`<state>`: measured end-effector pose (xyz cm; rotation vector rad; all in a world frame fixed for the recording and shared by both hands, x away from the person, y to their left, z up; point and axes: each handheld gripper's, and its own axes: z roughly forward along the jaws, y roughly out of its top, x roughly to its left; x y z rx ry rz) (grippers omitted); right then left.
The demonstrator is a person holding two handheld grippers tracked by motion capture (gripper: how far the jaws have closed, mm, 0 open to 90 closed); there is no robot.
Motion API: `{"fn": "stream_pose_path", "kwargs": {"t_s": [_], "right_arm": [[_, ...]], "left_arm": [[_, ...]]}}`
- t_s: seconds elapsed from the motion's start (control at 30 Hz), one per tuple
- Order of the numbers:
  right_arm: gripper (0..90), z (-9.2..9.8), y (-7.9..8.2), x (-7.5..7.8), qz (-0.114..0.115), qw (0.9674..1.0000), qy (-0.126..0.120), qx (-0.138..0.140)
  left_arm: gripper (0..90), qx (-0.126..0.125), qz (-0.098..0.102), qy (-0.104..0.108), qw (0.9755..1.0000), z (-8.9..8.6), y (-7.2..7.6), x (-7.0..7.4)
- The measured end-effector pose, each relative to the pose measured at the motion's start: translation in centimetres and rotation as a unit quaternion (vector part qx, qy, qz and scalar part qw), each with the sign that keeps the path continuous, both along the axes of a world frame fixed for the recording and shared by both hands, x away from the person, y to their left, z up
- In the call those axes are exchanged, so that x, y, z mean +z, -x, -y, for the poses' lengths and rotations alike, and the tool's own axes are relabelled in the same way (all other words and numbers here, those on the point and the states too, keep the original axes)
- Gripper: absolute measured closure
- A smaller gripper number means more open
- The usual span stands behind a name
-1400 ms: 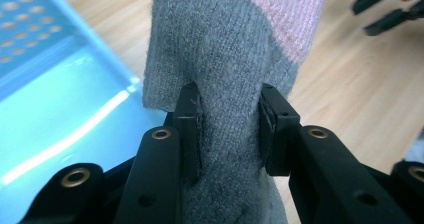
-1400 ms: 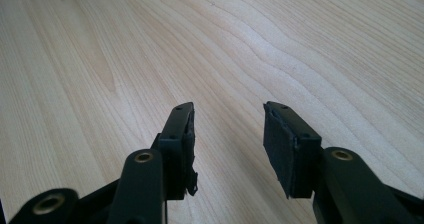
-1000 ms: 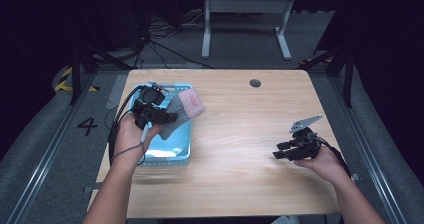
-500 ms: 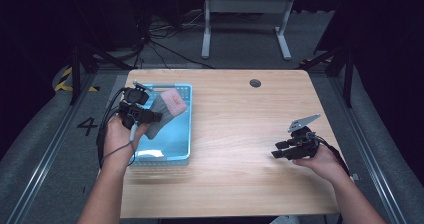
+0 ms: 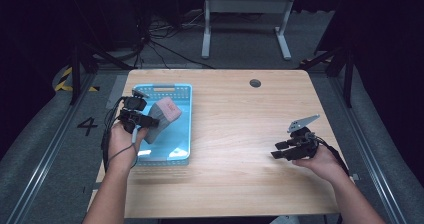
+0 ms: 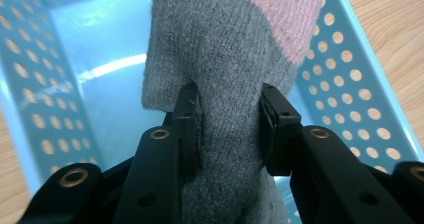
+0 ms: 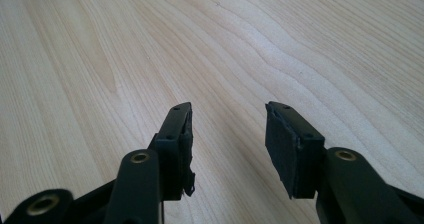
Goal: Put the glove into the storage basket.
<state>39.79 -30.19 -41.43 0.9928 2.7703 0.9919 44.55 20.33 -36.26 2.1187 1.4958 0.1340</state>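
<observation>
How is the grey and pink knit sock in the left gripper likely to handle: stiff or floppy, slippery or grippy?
Probably floppy: the sock pinches in between the left gripper pads and bulges above them. Its fuzzy knit should grip the pads rather than slip. It looks light and soft, so it would likely slump when released into the blue basket, not roll or break.

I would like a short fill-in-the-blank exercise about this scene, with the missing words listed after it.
1. The left gripper is shut on a grey and ____ knitted sock.
2. The sock hangs over a light ____ perforated basket.
3. The right gripper has its jaws ____, with nothing between them.
4. Under the right gripper lies the bare ____ table.

Missing words: pink; blue; open; wooden
</observation>
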Motion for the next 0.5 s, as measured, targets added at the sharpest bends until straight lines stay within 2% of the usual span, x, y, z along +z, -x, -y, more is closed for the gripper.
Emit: {"fn": "stream_pose_path", "kwargs": {"t_s": [0.07,0.1,0.2,0.5], "right_arm": [[53.8,-0.1,0.0,-0.1,-0.001,1.0,0.001,0.002],[53.8,-0.2,0.0,-0.1,-0.001,1.0,0.002,0.002],[53.7,-0.3,0.1,0.0,0.001,1.0,0.0,0.005],[53.3,-0.3,0.2,-0.1,0.001,1.0,-0.001,0.007]], "left_arm": [[66.8,-0.003,-0.013,-0.008,0.9999,0.3,-0.3,-0.9],[66.8,-0.003,-0.013,-0.008,0.9999,0.3,-0.3,-0.9],[66.6,-0.004,-0.034,-0.011,0.9994,0.5,-0.9,-2.2],[66.5,0.007,-0.063,-0.017,0.9979,0.6,-1.9,-3.8]]}}
